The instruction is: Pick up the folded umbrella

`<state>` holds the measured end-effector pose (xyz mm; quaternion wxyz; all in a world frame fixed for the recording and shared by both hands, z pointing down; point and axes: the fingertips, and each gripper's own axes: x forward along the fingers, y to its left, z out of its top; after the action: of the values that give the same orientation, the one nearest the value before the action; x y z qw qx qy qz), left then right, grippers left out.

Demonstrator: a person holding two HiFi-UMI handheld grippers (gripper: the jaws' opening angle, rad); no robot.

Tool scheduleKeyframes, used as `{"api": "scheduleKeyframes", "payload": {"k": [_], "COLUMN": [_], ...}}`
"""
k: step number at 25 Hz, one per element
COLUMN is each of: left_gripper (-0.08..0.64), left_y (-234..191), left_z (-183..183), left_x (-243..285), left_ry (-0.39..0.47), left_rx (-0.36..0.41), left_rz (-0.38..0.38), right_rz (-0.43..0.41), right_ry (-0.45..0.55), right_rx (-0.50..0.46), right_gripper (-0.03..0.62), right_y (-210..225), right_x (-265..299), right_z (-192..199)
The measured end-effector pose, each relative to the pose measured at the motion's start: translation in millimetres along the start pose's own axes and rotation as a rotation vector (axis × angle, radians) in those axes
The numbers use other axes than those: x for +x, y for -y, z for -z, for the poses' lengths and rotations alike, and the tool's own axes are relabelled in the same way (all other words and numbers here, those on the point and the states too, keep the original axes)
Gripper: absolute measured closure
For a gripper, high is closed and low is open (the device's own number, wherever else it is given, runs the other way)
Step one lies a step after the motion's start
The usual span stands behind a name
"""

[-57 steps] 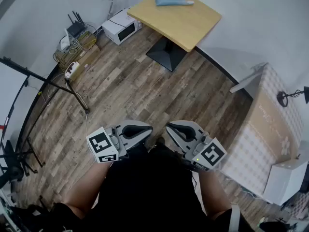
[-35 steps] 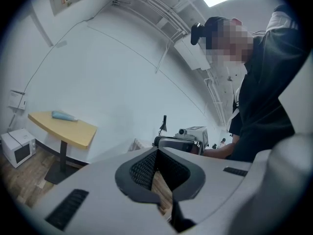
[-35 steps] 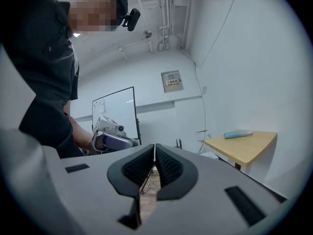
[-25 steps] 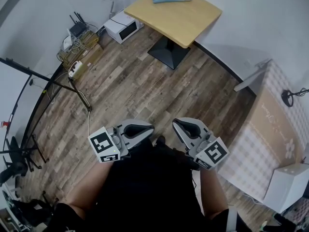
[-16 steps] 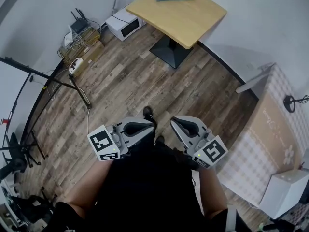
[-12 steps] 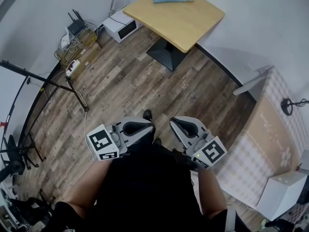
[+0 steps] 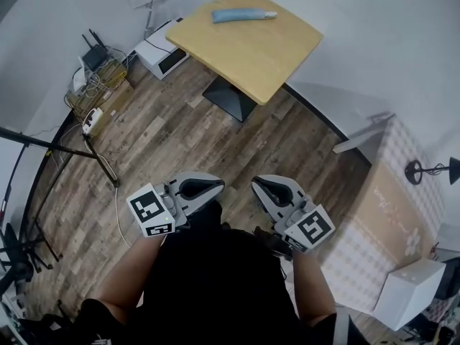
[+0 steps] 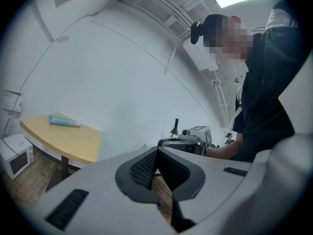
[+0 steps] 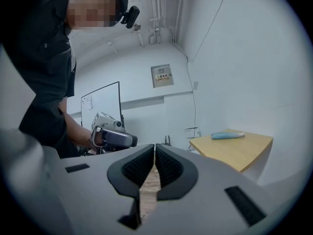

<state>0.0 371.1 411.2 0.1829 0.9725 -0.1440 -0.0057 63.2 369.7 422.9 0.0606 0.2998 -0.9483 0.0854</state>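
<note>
A light-blue folded umbrella [image 7: 241, 15] lies near the far edge of a square wooden table [image 7: 248, 45]. It also shows small in the left gripper view, umbrella [image 8: 63, 122], and in the right gripper view, umbrella [image 9: 227, 135]. My left gripper [image 7: 214, 185] and right gripper [image 7: 257, 186] are held level close to the person's body, far short of the table. Both are shut with nothing between their pads. Each gripper view shows the other gripper in the person's hand.
A microwave [image 7: 159, 47] and a box of cables with routers [image 7: 97, 67] sit on the wood floor by the wall at left. A black stand's leg [image 7: 86, 149] crosses the floor at left. A checked-cloth table [image 7: 392, 214] stands at right.
The person has walked toward the wooden table with both grippers carried forward; the table and umbrella now sit lower and nearer in the head view. Both grippers stayed shut.
</note>
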Motion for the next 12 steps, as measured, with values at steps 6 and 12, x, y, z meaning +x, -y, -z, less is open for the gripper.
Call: {"api": "scheduleKeyframes", "payload": {"k": [6,12], "left_gripper": [0.548,0.548], "left_y": [-64,-133], "left_z": [-31,-59], "left_x": [10,11], "left_ry": [0.009,0.042], "left_rx": [0.009,0.021], "left_rz": [0.055,0.081], "right_rz": [0.051,0.083], "right_ry": [-0.010,0.005], "right_rx": [-0.012,-0.029], "right_gripper": [0.571,0.571], "right_y": [56,107], "right_x": [48,105], "right_z": [-24,-46]}}
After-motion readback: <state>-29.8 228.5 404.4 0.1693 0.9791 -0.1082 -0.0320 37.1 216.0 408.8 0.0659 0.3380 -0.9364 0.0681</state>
